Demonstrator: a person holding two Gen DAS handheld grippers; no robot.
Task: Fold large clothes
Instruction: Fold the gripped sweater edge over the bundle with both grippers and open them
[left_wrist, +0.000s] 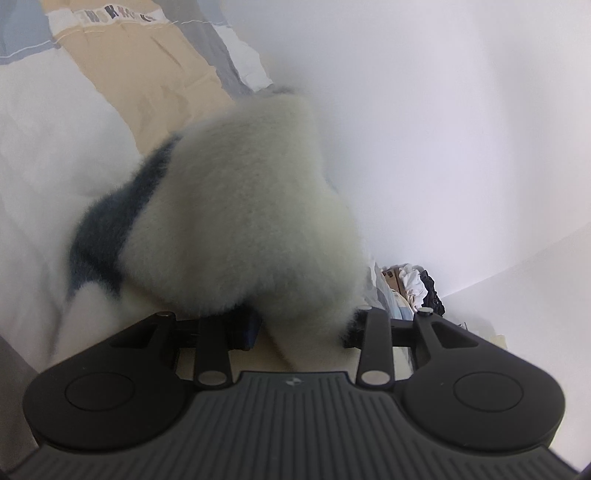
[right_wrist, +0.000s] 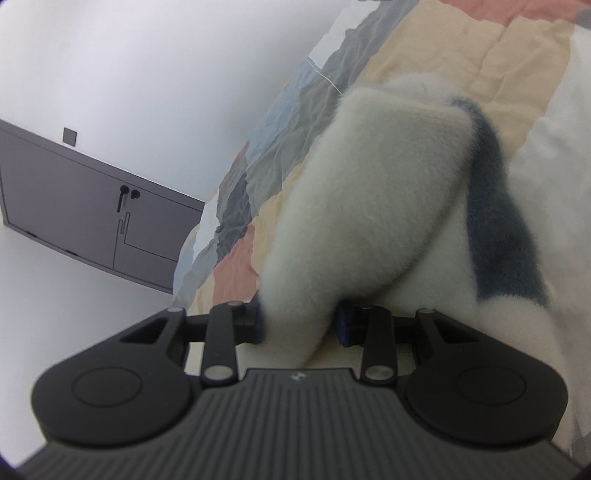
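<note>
A fluffy cream sweater with a dark blue-grey stripe bulges up right in front of my left gripper. A thick fold of it fills the gap between the jaws, and its blue pad presses on the fleece. In the right wrist view the same sweater rises from my right gripper, which is shut on a narrow pinch of cream fleece. The dark stripe runs down to the right of that fold. The rest of the sweater spreads out pale and blurred over the bed.
The sweater lies on a bed with a patchwork cover in beige, grey, blue and pink. A white wall stands close by. A grey cabinet is at the left, and a pile of clothes beside the bed.
</note>
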